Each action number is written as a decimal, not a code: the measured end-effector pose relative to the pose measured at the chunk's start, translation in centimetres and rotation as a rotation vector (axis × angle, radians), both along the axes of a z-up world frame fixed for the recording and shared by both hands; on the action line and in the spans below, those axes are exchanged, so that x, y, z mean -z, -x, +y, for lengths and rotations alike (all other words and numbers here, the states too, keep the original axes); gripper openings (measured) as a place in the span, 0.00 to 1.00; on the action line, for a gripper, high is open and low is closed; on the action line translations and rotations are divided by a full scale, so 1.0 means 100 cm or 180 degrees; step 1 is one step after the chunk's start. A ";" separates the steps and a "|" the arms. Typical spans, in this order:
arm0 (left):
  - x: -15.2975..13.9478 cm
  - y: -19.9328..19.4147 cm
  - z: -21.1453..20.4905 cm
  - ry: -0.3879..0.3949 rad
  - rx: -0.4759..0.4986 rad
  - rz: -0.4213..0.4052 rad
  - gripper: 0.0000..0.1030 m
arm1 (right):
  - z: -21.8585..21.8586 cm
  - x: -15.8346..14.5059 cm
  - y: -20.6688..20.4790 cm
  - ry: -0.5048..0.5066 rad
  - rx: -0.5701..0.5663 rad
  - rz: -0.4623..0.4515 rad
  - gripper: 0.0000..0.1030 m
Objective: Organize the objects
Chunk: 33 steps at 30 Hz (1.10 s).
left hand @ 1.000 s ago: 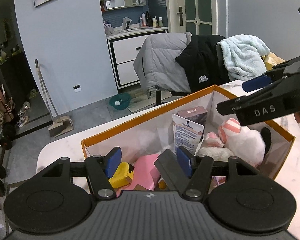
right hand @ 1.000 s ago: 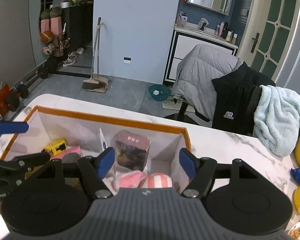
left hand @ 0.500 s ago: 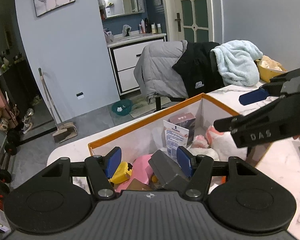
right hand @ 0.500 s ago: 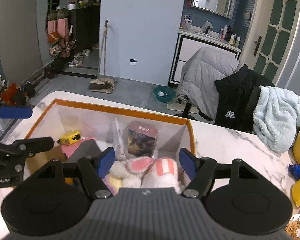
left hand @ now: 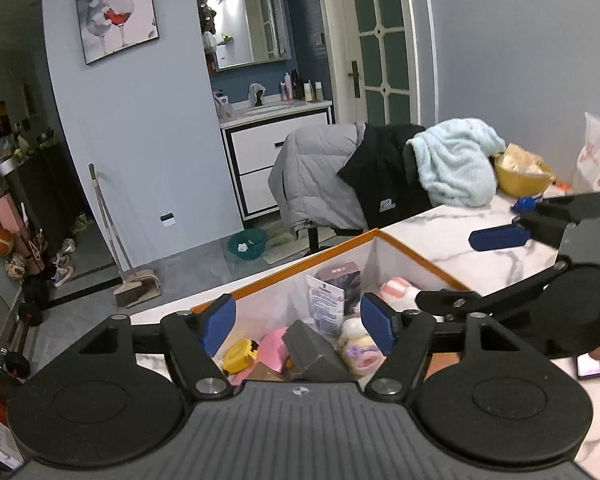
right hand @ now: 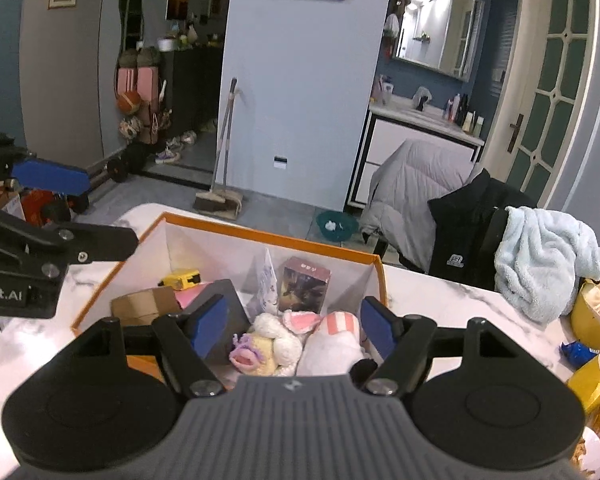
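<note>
An orange-rimmed white storage box (left hand: 340, 246) (right hand: 268, 236) stands on the marble table. It holds a grey block (left hand: 316, 350) (right hand: 224, 292), a yellow tape measure (left hand: 240, 354), a dark carton (right hand: 304, 284) and plush toys (right hand: 332, 340). My left gripper (left hand: 296, 325) hovers over the box's near side. Its jaws are opening, and the grey block lies loose in the box below them, touching neither pad. Above the plush toys, my right gripper (right hand: 293, 326) is open and widening a little, with nothing in it.
A chair draped with jackets (right hand: 416, 184) and a light blue towel (right hand: 540, 256) stands behind the table. A yellow bowl (right hand: 592, 320), a yellow mug (right hand: 592, 376) and a blue wrapper (right hand: 576, 350) sit at the right. A phone (left hand: 590, 366) lies nearby.
Both grippers have risen and drawn back from the box. The left jaws have widened, and the grey block has gone from beside the right pad to lying in the box.
</note>
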<state>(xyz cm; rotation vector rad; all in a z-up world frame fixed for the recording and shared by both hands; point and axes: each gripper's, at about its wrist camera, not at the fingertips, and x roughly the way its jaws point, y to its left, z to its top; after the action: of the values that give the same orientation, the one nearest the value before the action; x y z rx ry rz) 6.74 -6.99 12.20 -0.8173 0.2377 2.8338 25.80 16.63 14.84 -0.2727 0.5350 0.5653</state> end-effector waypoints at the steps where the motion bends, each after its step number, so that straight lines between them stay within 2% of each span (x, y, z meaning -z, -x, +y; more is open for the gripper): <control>1: -0.001 -0.004 0.001 -0.0041 -0.0012 0.0008 0.81 | -0.001 -0.002 0.005 -0.0025 0.0020 -0.0034 0.75; 4: -0.003 -0.022 -0.001 -0.0305 -0.0096 0.0072 0.90 | -0.006 -0.006 0.020 -0.0130 0.0117 -0.0165 0.81; 7: 0.000 -0.035 -0.008 -0.0603 -0.0242 0.0111 0.92 | -0.007 -0.005 0.034 -0.0173 0.0199 -0.0284 0.85; 9: 0.001 -0.041 -0.011 -0.0670 -0.0400 0.0121 0.92 | -0.008 -0.004 0.041 -0.0212 0.0206 -0.0296 0.85; 13: 0.006 -0.049 -0.015 -0.0661 -0.0683 0.0113 0.95 | -0.008 -0.002 0.050 -0.0272 0.0143 -0.0239 0.91; 20: 0.019 -0.049 -0.020 -0.0632 -0.0756 0.0076 0.96 | -0.007 0.004 0.055 -0.0290 0.0155 -0.0136 0.99; 23: 0.028 -0.044 -0.020 -0.0610 -0.0861 -0.0017 0.96 | -0.009 0.014 0.054 -0.0329 0.0220 -0.0126 0.99; 26: 0.035 -0.041 -0.020 -0.0525 -0.0954 -0.0041 0.96 | -0.011 0.029 0.047 -0.0377 0.0282 0.0031 0.99; 29: 0.042 -0.040 -0.019 -0.0476 -0.0938 0.0004 0.96 | -0.006 0.042 0.038 -0.0269 0.0292 0.0180 0.99; 33: 0.054 -0.033 -0.019 -0.0429 -0.0978 -0.0109 0.96 | -0.001 0.054 0.025 -0.0139 0.0392 0.0250 0.99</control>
<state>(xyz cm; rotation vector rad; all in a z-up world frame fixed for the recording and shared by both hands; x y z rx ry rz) 10.08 -8.90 6.77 -0.9438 -0.0921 3.0706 23.27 16.50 9.43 -0.1753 0.6105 0.4689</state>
